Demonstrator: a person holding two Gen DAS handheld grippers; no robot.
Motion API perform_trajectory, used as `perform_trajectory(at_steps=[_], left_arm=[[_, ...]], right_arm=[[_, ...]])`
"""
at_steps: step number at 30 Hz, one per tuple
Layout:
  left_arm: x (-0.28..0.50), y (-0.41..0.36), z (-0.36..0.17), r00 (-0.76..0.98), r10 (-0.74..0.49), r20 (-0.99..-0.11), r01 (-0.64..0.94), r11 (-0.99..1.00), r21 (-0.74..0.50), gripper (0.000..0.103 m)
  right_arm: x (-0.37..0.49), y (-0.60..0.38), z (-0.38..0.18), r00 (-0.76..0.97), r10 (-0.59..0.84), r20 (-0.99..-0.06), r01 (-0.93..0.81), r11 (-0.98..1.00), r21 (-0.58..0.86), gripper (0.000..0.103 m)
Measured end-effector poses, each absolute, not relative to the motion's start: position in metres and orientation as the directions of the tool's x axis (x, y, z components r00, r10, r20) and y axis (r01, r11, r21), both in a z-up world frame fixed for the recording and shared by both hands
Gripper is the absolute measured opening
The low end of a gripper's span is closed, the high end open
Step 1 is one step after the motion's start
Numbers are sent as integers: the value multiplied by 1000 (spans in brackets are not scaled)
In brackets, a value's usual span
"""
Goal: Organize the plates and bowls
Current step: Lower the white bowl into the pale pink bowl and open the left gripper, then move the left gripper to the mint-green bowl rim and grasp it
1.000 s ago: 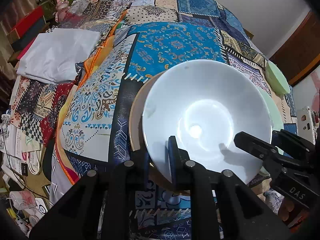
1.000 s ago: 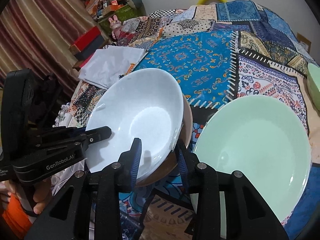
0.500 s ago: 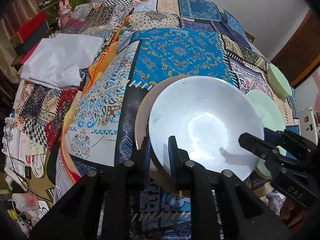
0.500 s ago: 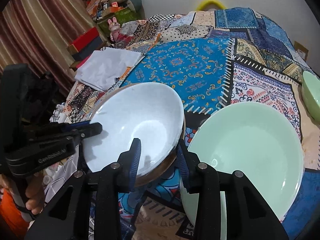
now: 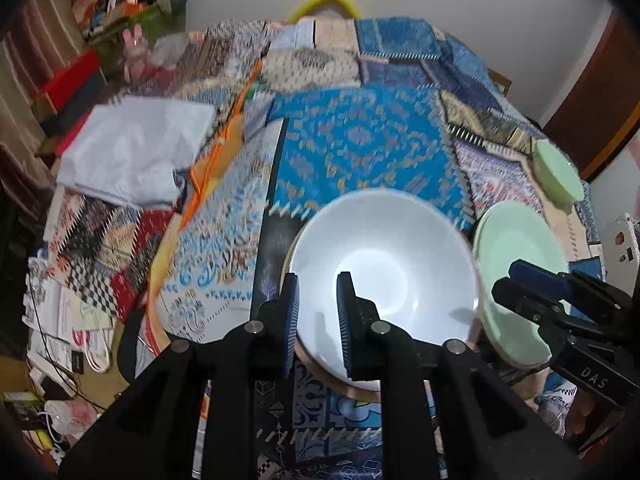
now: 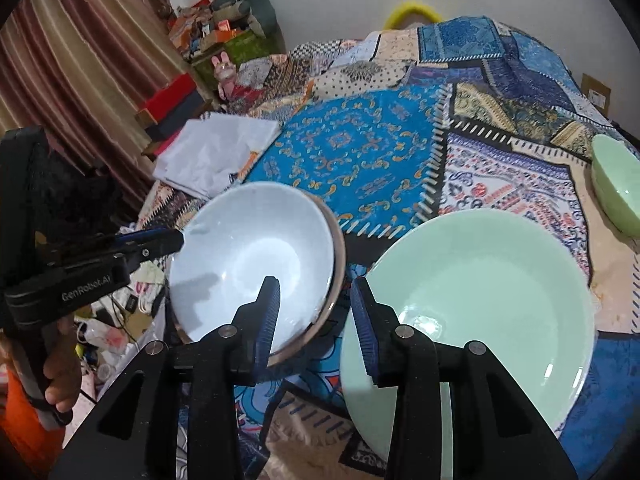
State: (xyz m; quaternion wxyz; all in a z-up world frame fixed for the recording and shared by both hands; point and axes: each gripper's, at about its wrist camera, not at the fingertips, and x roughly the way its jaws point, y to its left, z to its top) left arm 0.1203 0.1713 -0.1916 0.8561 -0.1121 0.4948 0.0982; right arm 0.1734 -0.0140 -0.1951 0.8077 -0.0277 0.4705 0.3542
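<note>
I hold the white bowl up off the bed, with a brown plate under it, its rim showing around the bowl's edge. My left gripper has its jaws pinching the bowl's near rim, one pad inside the bowl and one outside. My right gripper comes at the same pair from the other side: one pad lies over the bowl's inside, the other is outside the brown rim, and the jaws look narrowly spread around both edges; I cannot tell whether the pads press. From the right wrist view the left gripper's tips meet the bowl's left rim, and a hand grips its handle.

The green plate lies on the quilt at the bed's near right, just beside the lifted pair. A green bowl sits further back along the right edge, apart from the plate. A folded white cloth lies at the bed's left edge. Boxes and clutter stand beyond the far left corner.
</note>
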Motion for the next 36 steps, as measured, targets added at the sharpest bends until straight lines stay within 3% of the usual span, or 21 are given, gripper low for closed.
perform_trajectory(at_steps=[2, 6, 8, 12, 18, 22, 30, 36], left_arm=[[120, 164, -180, 512, 77, -856, -263, 962, -71, 17], [121, 142, -156, 553, 66, -831, -213, 975, -64, 17], [123, 131, -147, 573, 57, -818, -189, 980, -64, 17], [129, 100, -124, 625, 22, -780, -129, 989, -75, 31], [148, 53, -100, 687, -14, -727, -53, 996, -70, 53], [167, 25, -93, 694, -47, -718, -11, 997, -75, 63], [209, -24, -88, 702, -56, -710, 56, 998, -24, 68], [255, -52, -100, 659, -124, -742, 109, 992, -69, 72]], right_arm=[[172, -21, -188, 322, 547, -772, -599, 750, 281, 35], [169, -40, -171, 355, 556, -751, -612, 746, 263, 50], [168, -54, -160, 395, 553, -734, -608, 756, 242, 50], [171, -85, -141, 456, 540, -708, -585, 781, 219, 52], [182, -134, -117, 573, 486, -659, -512, 841, 175, 64], [190, -164, -106, 632, 445, -635, -458, 875, 156, 64], [215, -213, -93, 718, 342, -606, -351, 930, 108, 64], [246, -241, -98, 733, 275, -623, -277, 956, 95, 64]])
